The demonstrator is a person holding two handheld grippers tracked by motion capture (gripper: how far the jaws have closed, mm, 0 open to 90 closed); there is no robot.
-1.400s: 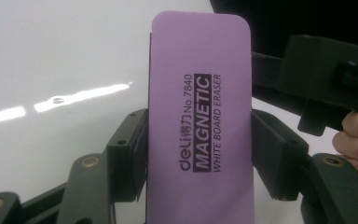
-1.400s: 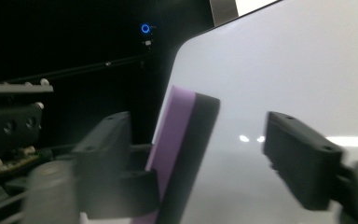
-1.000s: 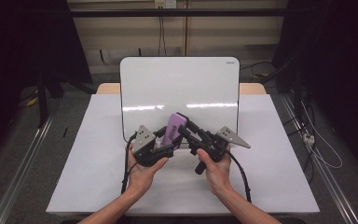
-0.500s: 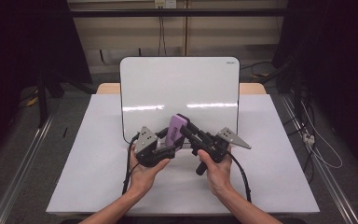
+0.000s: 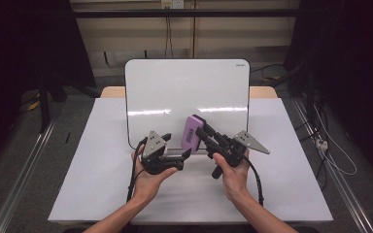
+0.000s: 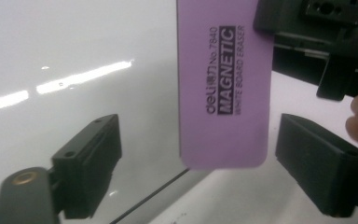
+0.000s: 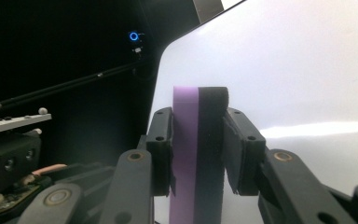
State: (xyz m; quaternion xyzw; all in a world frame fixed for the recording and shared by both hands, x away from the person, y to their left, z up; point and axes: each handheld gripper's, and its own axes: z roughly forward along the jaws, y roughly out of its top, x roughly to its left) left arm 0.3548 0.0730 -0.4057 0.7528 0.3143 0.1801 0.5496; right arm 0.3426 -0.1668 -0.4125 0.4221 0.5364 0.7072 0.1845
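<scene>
Centrally, a whiteboard [image 5: 175, 97] lies on the white table [image 5: 87, 174], right hand-held gripper [image 5: 196, 131] pinching eraser [image 5: 190, 132].

Eraser's [image 6: 223, 84] top edge cut off

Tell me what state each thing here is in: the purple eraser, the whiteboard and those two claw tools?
Purple eraser: held off the table, pinched on its purple and black felt faces.
Right gripper: shut on the eraser.
Left gripper: open; its jaws have just been opening, the eraser between them but untouched.
Whiteboard: lying flat on the table, wiped clean, no writing visible.
Table: covered in white.
</scene>
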